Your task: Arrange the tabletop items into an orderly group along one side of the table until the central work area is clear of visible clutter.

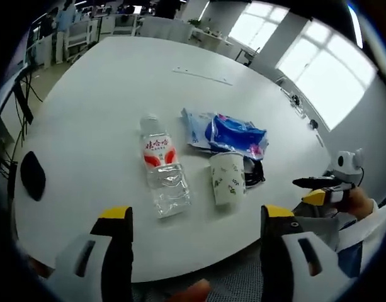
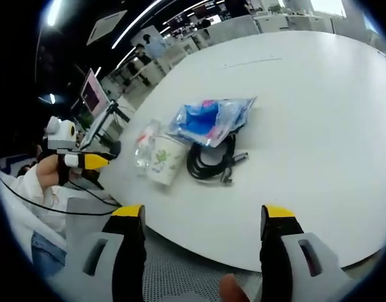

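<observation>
On the white round surface (image 1: 104, 82) the things lie near my edge in a loose cluster. The clear plastic water bottle with a red-and-white label (image 1: 162, 168) lies on its side. Just beside it stands the white paper cup with a green leaf print (image 1: 228, 178). Behind the cup lies the crinkled blue-and-clear plastic packet (image 1: 227, 133), and the coiled black cable (image 2: 210, 159) rests against the packet and cup. A flat black oval object (image 1: 33, 175) sits well apart, toward the surface's rim.

I judge the bottle light and slick, and likely to roll; I would take it across the labelled middle. The cup is thin and crushable, so a gentle pinch at the rim or mid-wall suits it. The packet is soft and slippery, best nipped at a corner. The cable is floppy, so I would gather several loops at once.

My left hand-held gripper (image 1: 196, 229) has its jaws wide apart, holding nothing and off the surface edge. My right hand-held gripper (image 2: 202, 229) is likewise spread and touches nothing.
</observation>
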